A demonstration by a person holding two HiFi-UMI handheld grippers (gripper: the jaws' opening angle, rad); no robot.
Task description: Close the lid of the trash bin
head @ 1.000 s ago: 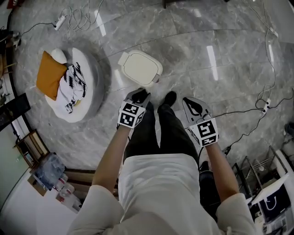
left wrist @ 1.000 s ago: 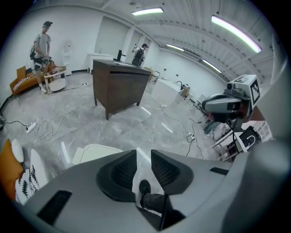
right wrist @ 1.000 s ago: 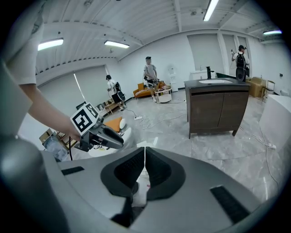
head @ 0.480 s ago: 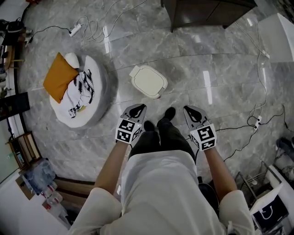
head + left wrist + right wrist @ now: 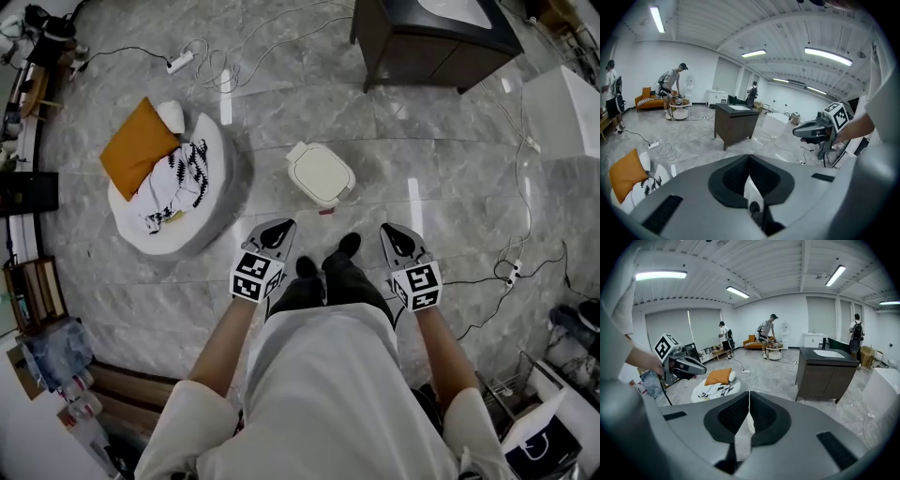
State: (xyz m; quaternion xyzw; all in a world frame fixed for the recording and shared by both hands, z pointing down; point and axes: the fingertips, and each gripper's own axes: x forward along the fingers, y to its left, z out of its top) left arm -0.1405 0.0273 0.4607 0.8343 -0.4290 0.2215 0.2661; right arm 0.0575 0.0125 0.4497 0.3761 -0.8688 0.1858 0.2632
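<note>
Bin (image 5: 321, 175): cream, rounded-square, lid (image 5: 319, 172) down, on floor (image 5: 281, 112) (grey marble). Left gripper (image 5: 279, 228) jaws just closed, empty; right gripper (image 5: 396, 232) jaws together, empty.

two grippers — left (image 5: 283, 226), right (image 5: 389, 230) — one trash bin (image 5: 321, 174), one cabinet (image 5: 433, 45)

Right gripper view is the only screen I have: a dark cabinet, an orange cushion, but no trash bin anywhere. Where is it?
Observer: The head view shows the trash bin closed, on the floor just ahead of the person's shoes.
Operator: Is either tool touching it?
Observer: No. The left gripper and right gripper flank those shoes, clear of the bin.
Operator: Does the left one hold anything?
Observer: No. In the left gripper view its jaws have just been closing and now meet, with nothing between them.
</note>
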